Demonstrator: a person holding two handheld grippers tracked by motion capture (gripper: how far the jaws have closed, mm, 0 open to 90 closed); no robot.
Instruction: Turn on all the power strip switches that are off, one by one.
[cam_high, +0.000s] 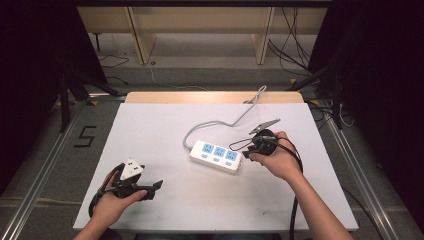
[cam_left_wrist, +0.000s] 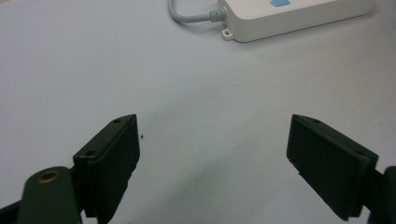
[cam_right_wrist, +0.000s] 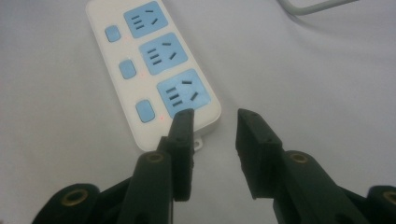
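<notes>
white power strip (cam_high: 216, 155) with three blue sockets lies just right of the table's (cam_high: 150, 130) centre, its grey cord (cam_high: 220, 123) running to the far edge. right gripper (cam_right_wrist: 214, 122) hovers at the strip's near-right end, jaws parted and empty; closing off-centre could likely skid it. left gripper (cam_left_wrist: 212, 154) rests near the front-left corner, level, jaws wide and empty.

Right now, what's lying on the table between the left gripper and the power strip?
Nothing: in the high view, only bare white table lies between the left gripper and the power strip. The left gripper view shows the same bare stretch.
</notes>
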